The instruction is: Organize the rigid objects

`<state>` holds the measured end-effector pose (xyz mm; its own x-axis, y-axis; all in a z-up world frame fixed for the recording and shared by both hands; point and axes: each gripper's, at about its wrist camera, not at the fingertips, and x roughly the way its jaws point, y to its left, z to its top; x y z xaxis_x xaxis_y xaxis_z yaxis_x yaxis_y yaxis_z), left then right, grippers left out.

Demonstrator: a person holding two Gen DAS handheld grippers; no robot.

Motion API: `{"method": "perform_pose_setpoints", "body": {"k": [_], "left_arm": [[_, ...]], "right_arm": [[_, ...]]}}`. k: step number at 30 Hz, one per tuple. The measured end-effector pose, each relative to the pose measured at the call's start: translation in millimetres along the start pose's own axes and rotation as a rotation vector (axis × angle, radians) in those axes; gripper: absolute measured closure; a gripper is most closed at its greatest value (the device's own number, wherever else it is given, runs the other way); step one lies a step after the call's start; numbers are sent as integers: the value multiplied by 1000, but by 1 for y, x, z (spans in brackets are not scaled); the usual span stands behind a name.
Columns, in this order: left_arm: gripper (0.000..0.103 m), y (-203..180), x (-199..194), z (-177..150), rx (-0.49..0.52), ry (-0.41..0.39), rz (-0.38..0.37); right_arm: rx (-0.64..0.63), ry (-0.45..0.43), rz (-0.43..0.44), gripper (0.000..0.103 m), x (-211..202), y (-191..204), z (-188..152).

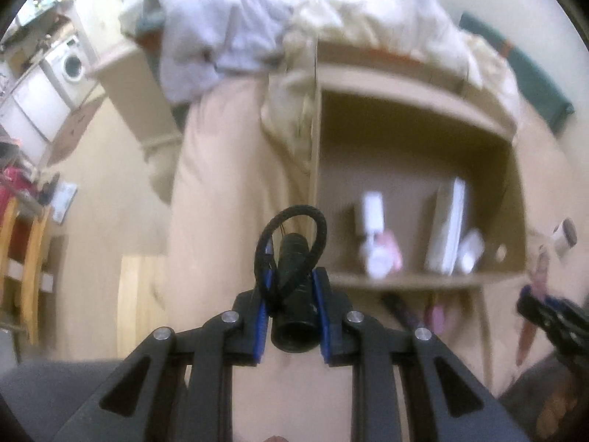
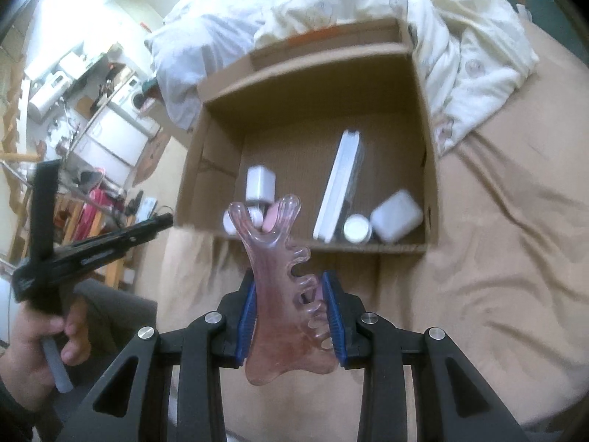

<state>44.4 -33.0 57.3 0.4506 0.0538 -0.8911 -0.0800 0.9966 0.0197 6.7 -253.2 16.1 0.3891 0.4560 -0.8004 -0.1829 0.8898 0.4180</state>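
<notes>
My left gripper [image 1: 293, 287] is shut on a black flashlight [image 1: 294, 294] with a looped black cord, held in front of the open cardboard box [image 1: 412, 118] on the bed. My right gripper [image 2: 291, 294] is shut on a translucent pink comb-shaped scraper [image 2: 279, 280], held just short of the box's near wall [image 2: 368, 247]. Inside the box lie a flat white case [image 2: 340, 184], a white jar [image 2: 356, 229], a white square container [image 2: 395, 215] and a white bottle [image 2: 260, 183]. The left gripper shows at the left of the right wrist view [image 2: 162, 220], the right gripper at the right edge of the left wrist view [image 1: 530, 300].
The box rests on a tan bedsheet [image 2: 497, 258]. Crumpled white bedding [image 2: 460, 37] lies behind and right of the box. Beyond the bed's left edge are the floor, wooden furniture [image 1: 22, 258] and a washing machine [image 1: 71, 64].
</notes>
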Motion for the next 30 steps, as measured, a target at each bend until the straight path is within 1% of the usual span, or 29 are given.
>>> {"method": "perform_pose_setpoints", "body": {"k": [2,5,8,12,14,16,17,19,21,23,25,27,30], "left_arm": [[83,0,-12,10,8,-41,-18],[83,-5,-15,31,34,-83,-50],[83,-19,-11,48,63,-114,-73],[83,-43,2,68,87,-125,-117],[83,-50,4,74,83,-166,-125],[83,-64,8,77,125,-209,-128],[83,-72,15,77,155,-211,-130],[83,-77,32,77,162,-173,-135],[83,-79,60,74,152,-98,-145],[83,-77,90,69,127,-6,-147],[83,-77,109,64,131,51,-148],[83,-77,118,58,142,64,-123],[83,-77,123,54,148,78,-117]], "right_arm": [[-1,-23,-3,67,-3,-2,8],[-4,-47,-12,67,-4,-7,23],[-2,-66,-22,67,-3,-13,40],[-2,-87,-34,67,3,-21,62],[-2,-97,-41,67,8,-24,72],[-6,-105,-50,67,13,-27,81],[-9,-106,-52,67,16,-27,85],[-11,-105,-56,67,22,-29,91],[-4,-98,-62,67,30,-32,95],[12,-80,-66,67,39,-36,96],[17,-58,-73,67,46,-36,94],[12,-36,-84,67,53,-35,91],[4,-3,-96,67,62,-33,85]]}}
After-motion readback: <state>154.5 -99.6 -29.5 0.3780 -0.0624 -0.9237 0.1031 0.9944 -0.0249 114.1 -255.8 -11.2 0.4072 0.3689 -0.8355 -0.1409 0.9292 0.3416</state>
